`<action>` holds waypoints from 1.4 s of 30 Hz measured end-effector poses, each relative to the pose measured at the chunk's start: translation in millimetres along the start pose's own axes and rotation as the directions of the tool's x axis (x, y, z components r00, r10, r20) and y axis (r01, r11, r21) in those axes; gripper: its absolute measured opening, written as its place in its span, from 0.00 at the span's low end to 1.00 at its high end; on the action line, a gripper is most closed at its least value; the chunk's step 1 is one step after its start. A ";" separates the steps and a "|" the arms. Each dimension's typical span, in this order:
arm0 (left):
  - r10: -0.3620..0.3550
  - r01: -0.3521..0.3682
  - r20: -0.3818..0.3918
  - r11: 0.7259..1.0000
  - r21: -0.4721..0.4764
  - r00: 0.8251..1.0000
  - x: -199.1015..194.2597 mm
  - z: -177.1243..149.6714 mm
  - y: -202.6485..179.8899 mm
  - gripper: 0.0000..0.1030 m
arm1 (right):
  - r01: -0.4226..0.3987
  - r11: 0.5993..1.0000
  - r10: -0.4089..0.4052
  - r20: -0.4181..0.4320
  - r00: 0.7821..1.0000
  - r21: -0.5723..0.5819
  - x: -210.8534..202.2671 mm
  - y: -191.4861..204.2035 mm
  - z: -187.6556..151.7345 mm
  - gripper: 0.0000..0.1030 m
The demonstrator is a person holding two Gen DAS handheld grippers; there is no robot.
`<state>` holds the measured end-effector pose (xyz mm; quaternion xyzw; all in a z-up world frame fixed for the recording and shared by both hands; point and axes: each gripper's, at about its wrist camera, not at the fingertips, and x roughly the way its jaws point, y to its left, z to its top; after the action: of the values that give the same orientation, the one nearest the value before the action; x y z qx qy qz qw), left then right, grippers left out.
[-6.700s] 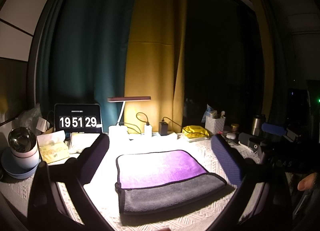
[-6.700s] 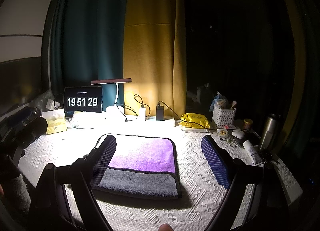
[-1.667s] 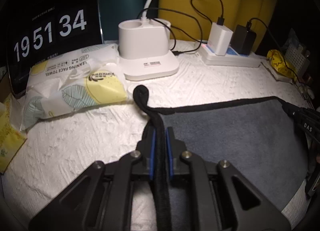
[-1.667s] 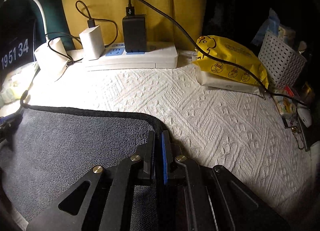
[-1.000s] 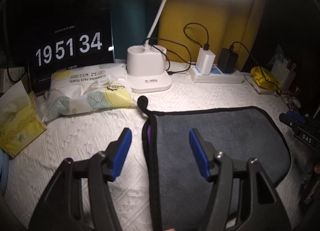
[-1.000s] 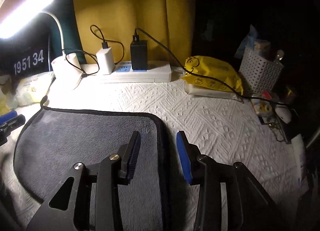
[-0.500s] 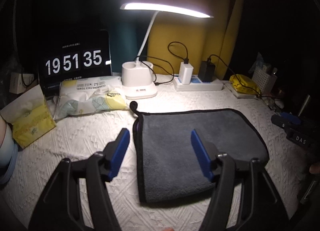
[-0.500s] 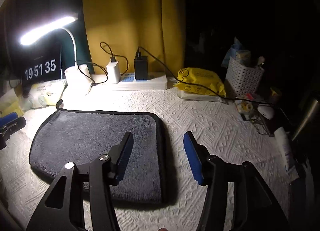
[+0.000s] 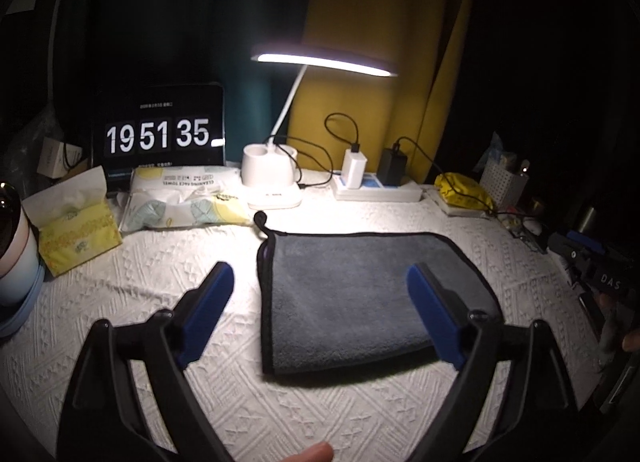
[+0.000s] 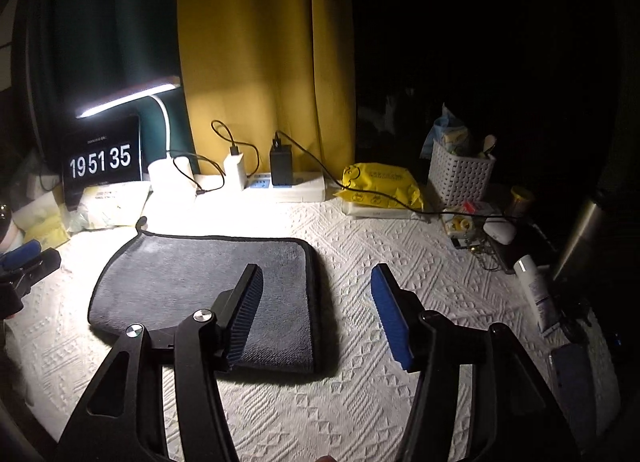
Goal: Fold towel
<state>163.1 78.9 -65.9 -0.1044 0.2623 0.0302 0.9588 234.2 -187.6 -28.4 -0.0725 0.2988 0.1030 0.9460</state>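
The towel (image 9: 360, 294) lies folded on the white textured table cover, grey side up, with a black trim and a hanging loop at its far left corner. It also shows in the right wrist view (image 10: 192, 282). My left gripper (image 9: 320, 310) is open and empty, held above the towel's near left part. My right gripper (image 10: 316, 310) is open and empty, held over the towel's near right edge. Neither touches the towel.
A lit desk lamp (image 9: 276, 182), a clock screen (image 9: 158, 136), wipes pack (image 9: 180, 202), tissue pack (image 9: 76, 226) and power strip (image 9: 376, 190) line the back. A yellow pack (image 10: 380, 186), white basket (image 10: 460, 174), tube (image 10: 536, 290) and small items crowd the right side.
Both grippers were shut on the towel's far corners, then opened, let go and drew back and up. The towel now lies folded with the grey side covering the purple.
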 end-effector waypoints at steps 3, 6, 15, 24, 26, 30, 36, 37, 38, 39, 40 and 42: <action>-0.007 0.007 0.025 1.000 0.012 1.000 -14.3 0.0 -4.3 0.94 | 0.007 1.000 -0.007 0.024 1.000 0.002 -14.3 -0.4 0.7 0.58; -0.016 0.015 0.051 0.999 0.030 0.999 -27.0 -0.3 -9.4 0.94 | 0.015 1.000 -0.015 0.050 0.999 0.002 -28.7 0.3 0.9 0.58; -0.049 0.044 0.108 0.998 0.049 0.993 -56.4 -2.3 -21.4 0.94 | 0.036 0.999 -0.036 0.120 0.992 -0.004 -67.3 4.8 -0.4 0.69; -0.044 0.040 0.148 0.999 0.032 0.988 -88.4 -10.6 -27.0 0.95 | 0.051 0.999 -0.049 0.167 0.985 -0.005 -98.8 7.7 -7.8 0.70; -0.034 0.029 0.164 0.999 0.031 0.986 -95.1 -13.6 -27.9 0.95 | 0.051 0.999 -0.050 0.176 0.983 -0.002 -104.8 7.7 -10.7 0.70; -0.017 0.011 0.184 0.999 0.038 0.983 -104.7 -19.1 -31.1 0.95 | 0.057 0.998 -0.056 0.187 0.981 -0.003 -114.9 9.2 -17.7 0.70; -0.039 0.027 0.218 0.998 0.056 0.975 -119.4 -28.4 -35.6 0.95 | 0.064 0.998 -0.061 0.209 0.976 -0.005 -128.6 11.6 -25.7 0.70; -0.046 0.034 0.225 0.998 0.057 0.973 -122.3 -29.6 -36.1 0.95 | 0.063 0.998 -0.060 0.213 0.975 -0.005 -130.4 11.7 -26.4 0.70; -0.053 0.040 0.235 0.997 0.059 0.971 -125.7 -30.6 -36.9 0.95 | 0.063 0.998 -0.060 0.219 0.974 -0.006 -132.7 12.0 -27.0 0.70; -0.054 0.040 0.241 0.997 0.062 0.969 -127.9 -30.9 -38.0 0.95 | 0.063 0.998 -0.060 0.226 0.972 -0.006 -135.6 12.6 -28.1 0.70; -0.055 0.040 0.251 0.997 0.068 0.966 -131.4 -32.0 -39.3 0.95 | 0.061 0.998 -0.058 0.233 0.971 -0.005 -138.3 13.0 -29.1 0.70; -0.066 0.045 0.275 0.996 0.082 0.959 -138.3 -34.6 -42.3 0.95 | 0.060 0.998 -0.058 0.245 0.968 -0.004 -143.5 14.4 -31.1 0.70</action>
<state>31.7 29.8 -16.8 -0.0703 0.1235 0.0079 0.9898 98.9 -201.6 28.5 -0.0732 0.1768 0.0846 0.9779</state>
